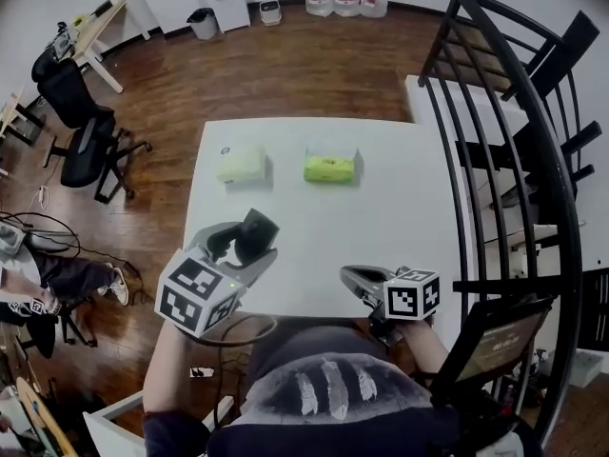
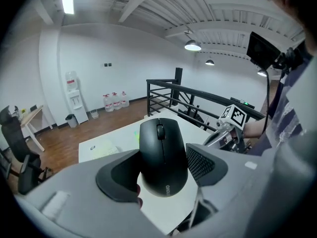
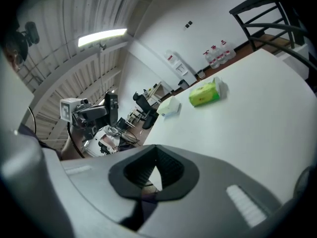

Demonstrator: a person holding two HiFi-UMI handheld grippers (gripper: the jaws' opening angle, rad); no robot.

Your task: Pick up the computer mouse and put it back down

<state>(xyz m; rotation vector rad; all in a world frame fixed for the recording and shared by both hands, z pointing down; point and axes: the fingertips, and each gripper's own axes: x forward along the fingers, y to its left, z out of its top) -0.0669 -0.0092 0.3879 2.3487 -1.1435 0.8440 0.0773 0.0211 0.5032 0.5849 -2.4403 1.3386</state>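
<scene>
A black computer mouse (image 1: pixel 255 233) (image 2: pixel 163 157) is clamped between the pads of my left gripper (image 1: pixel 249 248) (image 2: pixel 163 169). It hangs in the air over the near left edge of the white table (image 1: pixel 381 219), its scroll wheel facing away from me. My right gripper (image 1: pixel 354 279) (image 3: pixel 154 175) is at the table's near edge on the right, shut, with nothing held. In the right gripper view the mouse shows as a dark shape in the left gripper (image 3: pixel 94 114) off to the left.
A green tissue pack (image 1: pixel 332 167) (image 3: pixel 204 94) and a pale pack (image 1: pixel 242 164) (image 3: pixel 169 106) lie on the far half of the table. A black metal railing (image 1: pixel 514 160) runs along the right side. An office chair (image 1: pixel 86 141) stands on the wooden floor at left.
</scene>
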